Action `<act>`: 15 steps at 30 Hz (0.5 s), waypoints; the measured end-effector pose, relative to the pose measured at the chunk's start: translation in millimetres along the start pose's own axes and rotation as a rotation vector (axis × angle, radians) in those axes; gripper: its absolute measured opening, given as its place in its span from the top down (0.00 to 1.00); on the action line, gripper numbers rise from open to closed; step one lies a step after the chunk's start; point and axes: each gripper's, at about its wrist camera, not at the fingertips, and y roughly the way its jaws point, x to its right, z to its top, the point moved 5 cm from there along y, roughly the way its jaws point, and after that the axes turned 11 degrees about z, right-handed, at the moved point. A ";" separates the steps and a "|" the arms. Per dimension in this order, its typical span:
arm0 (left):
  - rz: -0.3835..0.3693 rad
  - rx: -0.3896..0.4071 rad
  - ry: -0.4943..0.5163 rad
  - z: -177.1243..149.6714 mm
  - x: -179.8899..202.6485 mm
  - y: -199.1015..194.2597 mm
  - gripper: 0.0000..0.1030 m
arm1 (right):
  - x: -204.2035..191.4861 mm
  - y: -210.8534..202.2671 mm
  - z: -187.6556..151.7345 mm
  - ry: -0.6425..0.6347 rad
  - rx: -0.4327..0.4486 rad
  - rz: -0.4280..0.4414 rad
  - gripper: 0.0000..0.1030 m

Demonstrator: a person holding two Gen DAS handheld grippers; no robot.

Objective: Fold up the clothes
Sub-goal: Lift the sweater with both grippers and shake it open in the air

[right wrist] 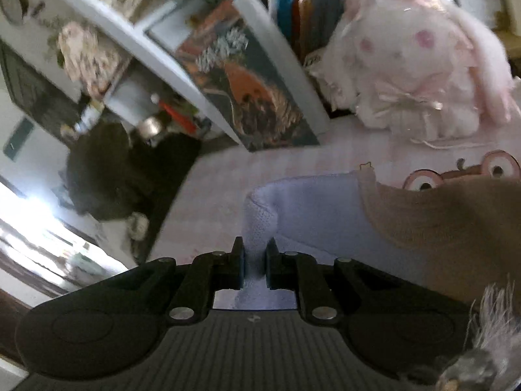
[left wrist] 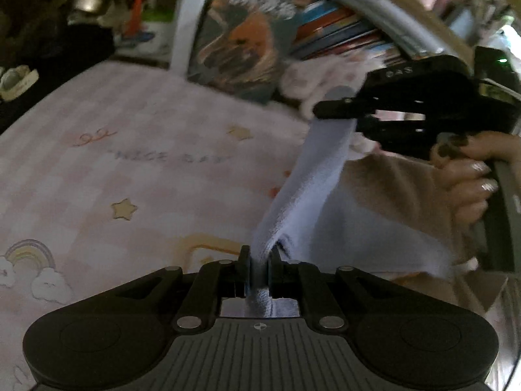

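Over a pink checked bed sheet with little stars and a rainbow printed on it, both tools are clamped onto the same pale lavender-blue garment. From the left wrist view, the left tool has its jaws nearly together with a bunched fold of the cloth pinched between them, and the fabric runs up and to the right as a taut-looking strip to the right tool, which comes in from the right side with a hand wrapped around its handle. More of the garment hangs off to the right of that strip, next to some tan fabric, can't tell if that's a sleeve or another piece of clothing. From the right wrist view, the right tool is likewise closed on a fold of the garment, and the rest of the cloth spreads out ahead of it over the sheet, with the tan fabric overlapping it on the right. Further back there's a fluffy pink and white plush toy sitting on the bed, just beside a big illustrated book leaning against a row of books. Everything's pretty motion-blurred.
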 end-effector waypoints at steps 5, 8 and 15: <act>0.023 0.007 0.043 6.5 -7.5 9.6 0.84 | -4.0 -2.9 -10.1 -0.063 0.015 -0.018 0.70; 0.063 0.001 0.025 6.9 -16.0 9.6 0.83 | -5.5 -23.0 -16.5 -0.110 0.038 -0.014 0.61; 0.151 0.108 -0.001 20.5 -17.5 -32.6 0.80 | 33.6 -101.5 -59.7 -0.211 0.053 -0.185 0.58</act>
